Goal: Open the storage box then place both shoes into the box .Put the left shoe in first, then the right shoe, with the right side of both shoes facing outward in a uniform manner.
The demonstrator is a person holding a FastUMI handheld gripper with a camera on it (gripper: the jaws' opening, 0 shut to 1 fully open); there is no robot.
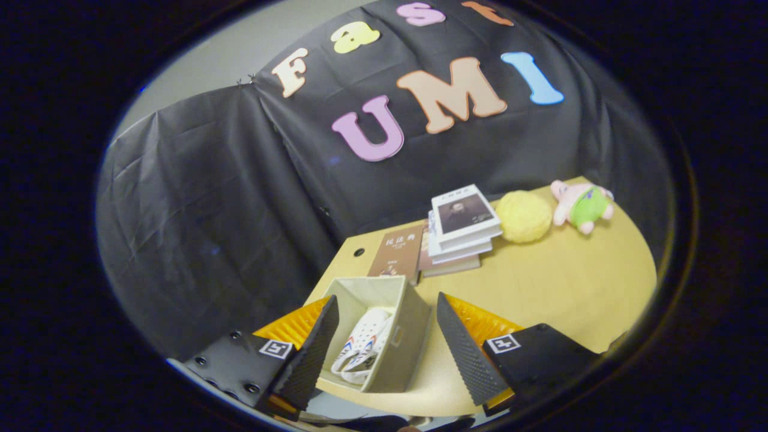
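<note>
A beige fabric storage box (408, 336) stands open on the wooden table (558, 282), just ahead of my fingers and between them. Inside it lie two white perforated shoes (363, 348) with red and blue marks, side by side against the box's left wall. My gripper (384, 354) hovers above the box, open wide, with nothing between its black ribbed pads. The left fingertip (315, 354) overlaps the box's left rim in view, and the right fingertip (462, 354) sits beside the box's right wall.
A stack of books (462, 231) and a brown book (399, 252) lie beyond the box. Farther right sit a yellow fluffy ball (524, 216) and a pink plush toy (582, 205). The table's near edge runs just below the box.
</note>
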